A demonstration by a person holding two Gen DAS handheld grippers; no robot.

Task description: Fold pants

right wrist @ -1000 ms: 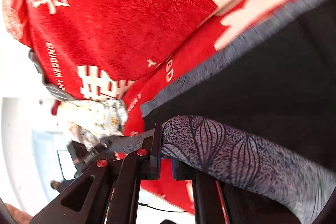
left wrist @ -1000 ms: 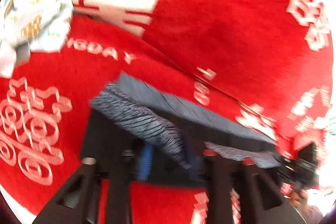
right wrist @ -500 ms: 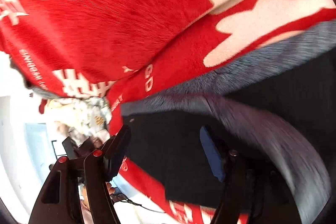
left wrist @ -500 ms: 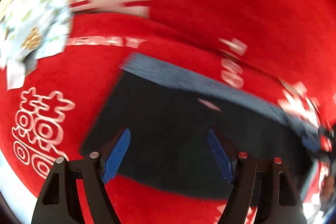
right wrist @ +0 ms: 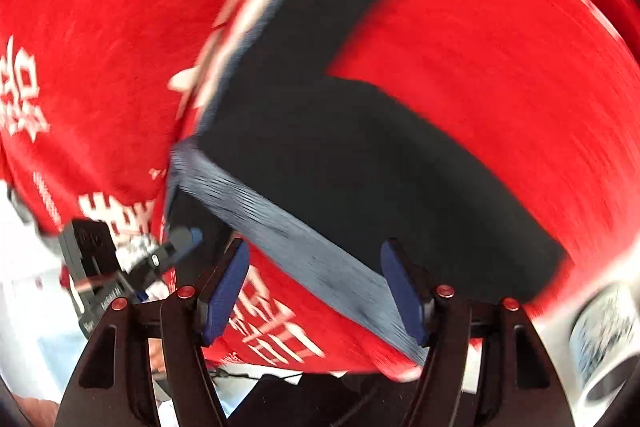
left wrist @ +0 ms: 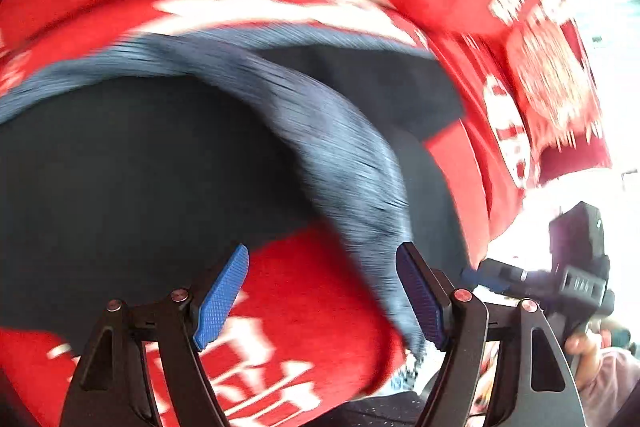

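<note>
Right now both claws stand wide open and hold nothing. The dark navy fabric pants (left wrist: 140, 167) lie spread on a red plush blanket with white lettering (left wrist: 320, 307), filling the left and centre of the left wrist view, with their grey-blue ribbed waistband (left wrist: 344, 163) running from the upper left down toward the lower right.

The left claw (left wrist: 322, 301) hovers just short of the cloth, and the waistband's lower end passes right beside its right-hand blue pad. In the right wrist view the right claw (right wrist: 316, 287) faces the same pants (right wrist: 360, 155); the waistband (right wrist: 304, 251) crosses diagonally from left of centre to the lower right, just ahead of the gap between the fingers.

So the band's long axis lies slantwise across both claws, and both sit about equally near it. The next grasp probably turns on closing over that band. Motion blur hides finer contact.
</note>
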